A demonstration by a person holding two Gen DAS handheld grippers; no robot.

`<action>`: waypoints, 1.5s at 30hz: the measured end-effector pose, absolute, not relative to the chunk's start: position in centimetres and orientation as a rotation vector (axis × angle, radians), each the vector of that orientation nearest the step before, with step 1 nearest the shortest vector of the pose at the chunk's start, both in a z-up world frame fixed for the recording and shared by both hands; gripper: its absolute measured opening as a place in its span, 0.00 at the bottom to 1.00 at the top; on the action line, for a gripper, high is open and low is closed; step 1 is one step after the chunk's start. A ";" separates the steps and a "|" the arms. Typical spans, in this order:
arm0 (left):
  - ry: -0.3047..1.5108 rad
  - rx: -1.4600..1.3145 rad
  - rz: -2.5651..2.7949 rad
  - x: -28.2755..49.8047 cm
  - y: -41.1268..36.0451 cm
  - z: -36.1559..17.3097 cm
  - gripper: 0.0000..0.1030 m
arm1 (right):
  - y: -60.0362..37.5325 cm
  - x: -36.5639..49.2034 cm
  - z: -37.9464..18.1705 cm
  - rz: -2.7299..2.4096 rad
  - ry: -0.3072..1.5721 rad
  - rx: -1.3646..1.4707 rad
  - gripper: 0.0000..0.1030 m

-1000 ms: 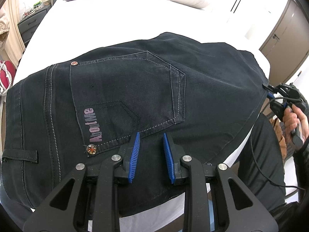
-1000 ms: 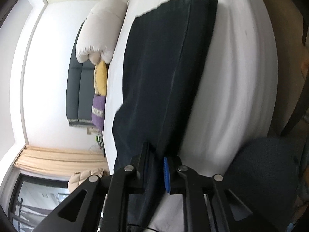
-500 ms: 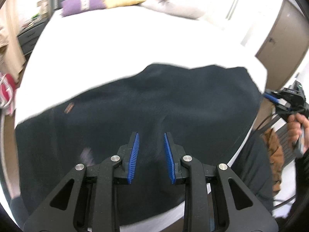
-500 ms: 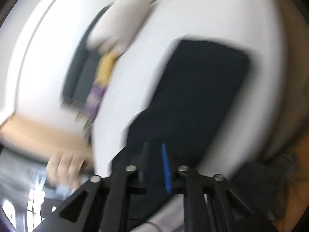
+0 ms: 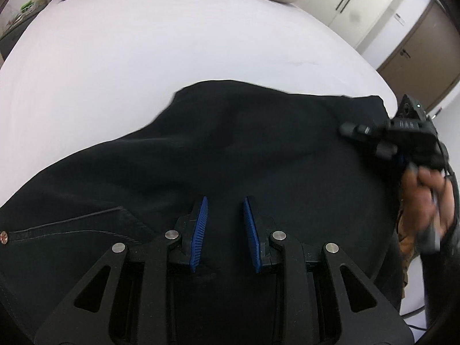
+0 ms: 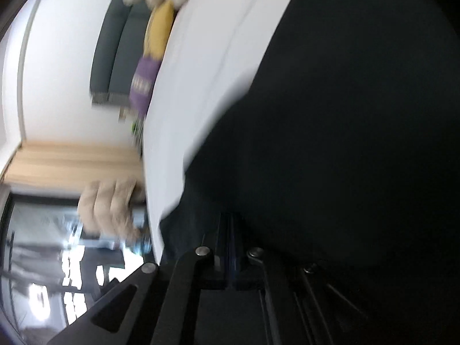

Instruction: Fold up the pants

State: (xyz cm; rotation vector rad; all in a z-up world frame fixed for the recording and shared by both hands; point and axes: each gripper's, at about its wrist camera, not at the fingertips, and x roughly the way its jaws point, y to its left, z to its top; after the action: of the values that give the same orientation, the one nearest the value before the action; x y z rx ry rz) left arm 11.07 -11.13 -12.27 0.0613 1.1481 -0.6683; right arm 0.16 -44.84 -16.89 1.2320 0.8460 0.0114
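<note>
Compared with a second earlier, the back pocket and logo of the pants (image 5: pixel 230 155) have slipped out of the left view as a plain dark panel came over them on the bed (image 5: pixel 143 46), so a fold is judged under way. The left hand-held gripper (image 5: pixel 224 224) hangs over the cloth, blue pads parted, pinching nothing visible. Only the left view shows the right hand-held gripper (image 5: pixel 349 128) at the pants' far edge; the blurred right view shows its jaws clenched, whether on cloth cannot be told, with the other hand (image 6: pixel 106 210) at the bed's edge.
</note>
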 end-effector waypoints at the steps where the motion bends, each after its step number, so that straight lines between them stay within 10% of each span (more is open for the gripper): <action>1: 1.146 0.053 -0.671 11.1 -10.8 -12.3 0.24 | -47.1 -0.3 -16.8 -0.045 0.799 1.239 0.00; 12: 1.108 0.062 -0.656 9.7 -10.2 -12.0 0.24 | -61.7 -6.7 -14.0 -0.508 0.537 1.267 0.00; 25: 1.090 0.081 -0.664 7.6 -9.7 -11.9 0.24 | -30.2 3.1 -16.9 0.203 0.936 1.115 0.00; 42: 1.007 -0.090 -0.595 5.0 4.3 -11.7 0.24 | -52.0 -5.3 -16.1 -0.382 0.569 1.263 0.00; 45: 1.002 -0.069 -0.547 4.4 5.3 -11.1 0.24 | -53.5 -7.1 -12.7 -0.549 0.600 1.159 0.14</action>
State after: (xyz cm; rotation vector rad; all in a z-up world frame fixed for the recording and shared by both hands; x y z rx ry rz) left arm 4.43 5.29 -11.08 -0.0692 1.0020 -0.5466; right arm -7.14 -53.50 -12.71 1.1590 0.6002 -0.5488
